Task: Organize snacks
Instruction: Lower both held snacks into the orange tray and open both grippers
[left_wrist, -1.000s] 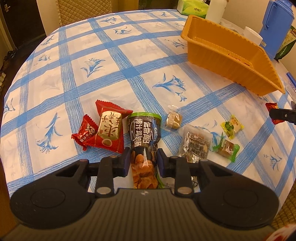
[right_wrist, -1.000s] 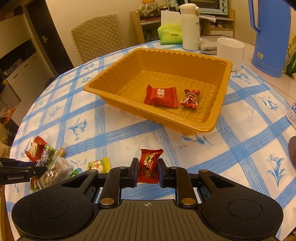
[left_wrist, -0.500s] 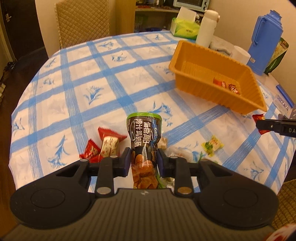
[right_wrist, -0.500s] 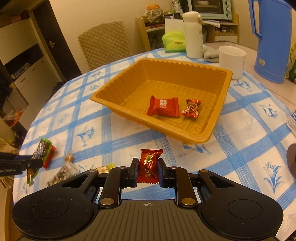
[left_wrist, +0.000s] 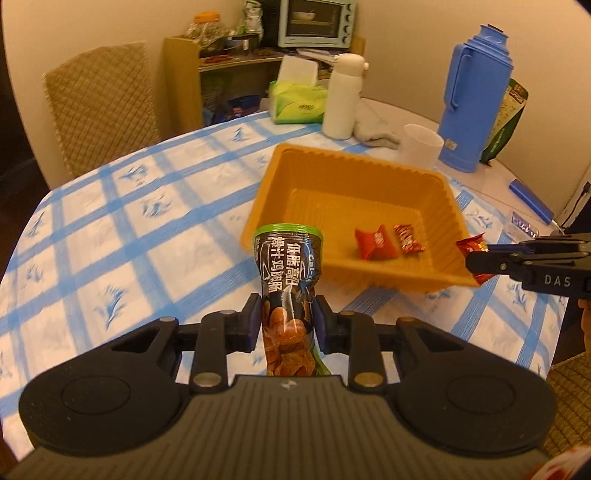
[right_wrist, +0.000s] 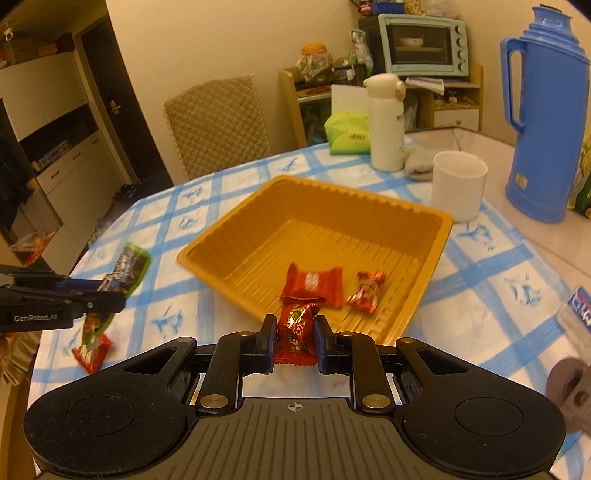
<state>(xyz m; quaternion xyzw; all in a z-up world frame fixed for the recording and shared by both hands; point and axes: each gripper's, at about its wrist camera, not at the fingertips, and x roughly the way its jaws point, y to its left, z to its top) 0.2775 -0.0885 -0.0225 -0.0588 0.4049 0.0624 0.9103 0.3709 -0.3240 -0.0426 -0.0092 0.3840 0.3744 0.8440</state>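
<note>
My left gripper (left_wrist: 287, 318) is shut on a dark snack pouch with a green rim (left_wrist: 289, 273), held in the air near the orange tray's (left_wrist: 266, 199) near-left corner. My right gripper (right_wrist: 294, 334) is shut on a small red candy wrapper (right_wrist: 295, 326), just short of the tray's (right_wrist: 439, 240) near rim. Inside the tray lie a red square packet (right_wrist: 314, 282) and a small red twisted candy (right_wrist: 365, 290). In the left wrist view the right gripper (left_wrist: 476, 258) enters from the right with its red candy (left_wrist: 471, 245). From the right wrist camera the left gripper (right_wrist: 107, 295) and its pouch (right_wrist: 125, 267) show at the left.
A white cup (right_wrist: 458, 184), a white flask (right_wrist: 386, 122), a green tissue pack (right_wrist: 347, 134) and a blue thermos jug (right_wrist: 546, 110) stand behind the tray. A red snack (right_wrist: 90, 352) lies near the table's left edge. A chair (right_wrist: 218, 122) is behind the table.
Both grippers rose with their snacks. The left one lifted the pouch off the table and swung toward the tray, leaving the loose snacks behind; the right one moved closer to the tray's rim.
</note>
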